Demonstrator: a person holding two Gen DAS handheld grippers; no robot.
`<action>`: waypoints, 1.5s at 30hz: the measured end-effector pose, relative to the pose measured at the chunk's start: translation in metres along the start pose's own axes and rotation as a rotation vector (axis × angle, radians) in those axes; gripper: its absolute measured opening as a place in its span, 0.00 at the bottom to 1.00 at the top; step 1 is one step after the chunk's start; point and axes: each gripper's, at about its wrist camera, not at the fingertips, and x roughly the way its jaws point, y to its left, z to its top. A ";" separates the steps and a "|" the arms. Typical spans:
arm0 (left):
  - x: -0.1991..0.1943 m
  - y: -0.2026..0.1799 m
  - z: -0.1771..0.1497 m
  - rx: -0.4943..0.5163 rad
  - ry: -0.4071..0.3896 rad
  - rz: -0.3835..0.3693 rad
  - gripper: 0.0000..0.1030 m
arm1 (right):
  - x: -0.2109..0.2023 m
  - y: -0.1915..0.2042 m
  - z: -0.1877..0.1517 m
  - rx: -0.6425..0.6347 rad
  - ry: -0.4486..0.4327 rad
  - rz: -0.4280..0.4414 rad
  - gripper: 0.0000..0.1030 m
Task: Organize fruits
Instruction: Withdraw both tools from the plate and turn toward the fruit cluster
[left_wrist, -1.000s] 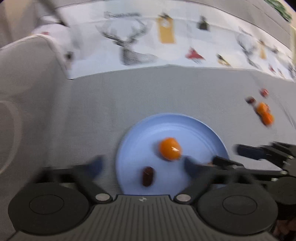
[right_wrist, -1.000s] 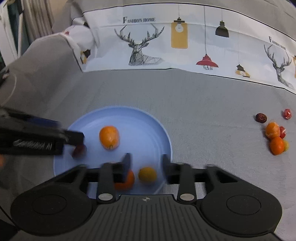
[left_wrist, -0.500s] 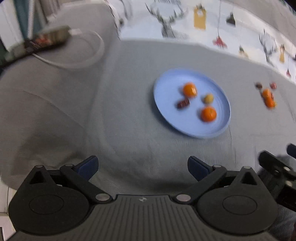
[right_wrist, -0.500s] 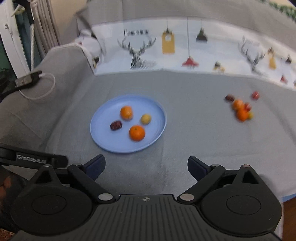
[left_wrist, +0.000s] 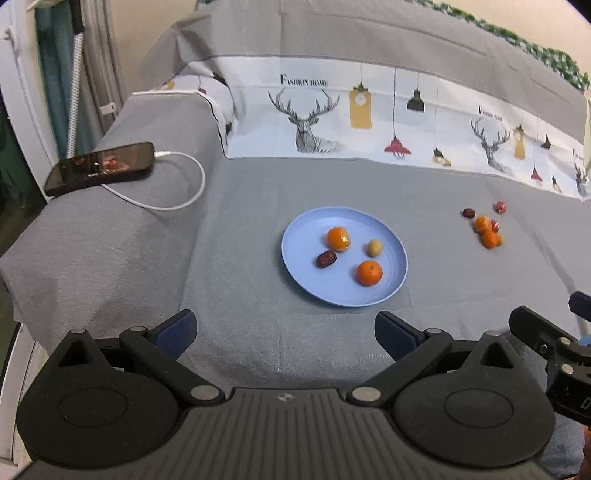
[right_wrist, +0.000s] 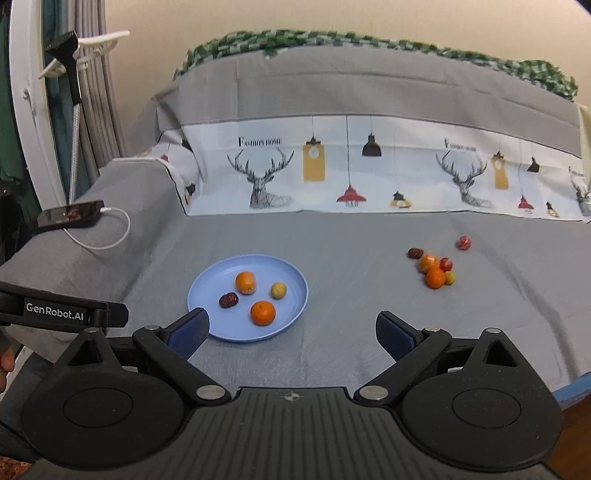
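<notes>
A light blue plate (left_wrist: 303, 236) (right_wrist: 207, 280) lies on the grey cloth and holds two oranges (left_wrist: 369, 273) (right_wrist: 262, 312), a brown date (left_wrist: 325, 259) (right_wrist: 228, 300) and a small yellow fruit (left_wrist: 373, 247) (right_wrist: 278, 290). To its right a loose heap of fruit (left_wrist: 487, 230) (right_wrist: 436, 268) rests on the cloth: oranges, red fruits, a date. My left gripper (left_wrist: 284, 332) is open and empty, well back from the plate. My right gripper (right_wrist: 291, 330) is also open and empty, its left finger (right_wrist: 188, 330) overlapping the plate's near rim in the view.
A black phone (left_wrist: 99, 168) (right_wrist: 70, 216) with a white cable (left_wrist: 184, 192) lies on the raised grey ledge at the left. A printed cloth with deer and lamps (left_wrist: 369, 122) covers the back. The cloth's front edge drops off at the right (right_wrist: 576, 387).
Both grippers pulled back and up from the plate. The right gripper opened wide and let an orange and a small yellow fruit lie on the plate. The left gripper stayed open.
</notes>
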 end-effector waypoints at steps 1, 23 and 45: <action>-0.004 0.001 -0.001 -0.006 -0.010 0.001 1.00 | -0.004 -0.001 0.000 0.003 -0.007 0.000 0.94; -0.039 0.015 -0.010 -0.044 -0.093 -0.036 1.00 | -0.033 0.013 -0.002 -0.037 -0.070 0.006 0.95; 0.001 -0.013 0.012 0.047 -0.035 -0.067 1.00 | -0.011 -0.023 0.010 -0.013 -0.066 -0.100 0.98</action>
